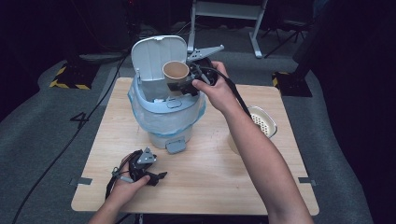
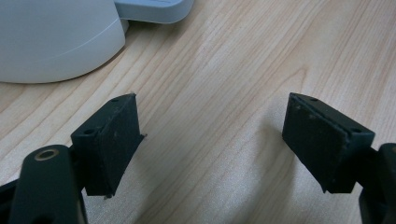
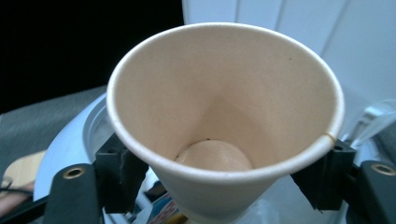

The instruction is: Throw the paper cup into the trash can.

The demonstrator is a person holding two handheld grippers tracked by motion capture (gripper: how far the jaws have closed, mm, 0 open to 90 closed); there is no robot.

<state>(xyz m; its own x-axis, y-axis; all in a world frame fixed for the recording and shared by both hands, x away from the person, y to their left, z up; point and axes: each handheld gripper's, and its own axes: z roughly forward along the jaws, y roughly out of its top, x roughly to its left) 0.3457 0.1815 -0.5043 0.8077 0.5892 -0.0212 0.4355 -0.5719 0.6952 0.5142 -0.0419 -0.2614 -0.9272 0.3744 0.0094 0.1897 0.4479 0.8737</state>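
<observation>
A beige paper cup [image 3: 224,121], a white bin [image 1: 163,93], black jaws.

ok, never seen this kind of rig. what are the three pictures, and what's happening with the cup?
No robot arm here: a person holds a two-jaw gripper in each hand. The high view looks down on a wooden table from above the person's side. The other two pictures come from cameras riding on each gripper, looking along its black jaws.

The right gripper holds an empty paper cup, its jaws on either side of it, above an open white bin with a plastic liner and its lid raised. The left gripper rests low over bare wood beside the bin's base, jaws wide apart and holding nothing. A white perforated basket sits at the table's right.
</observation>
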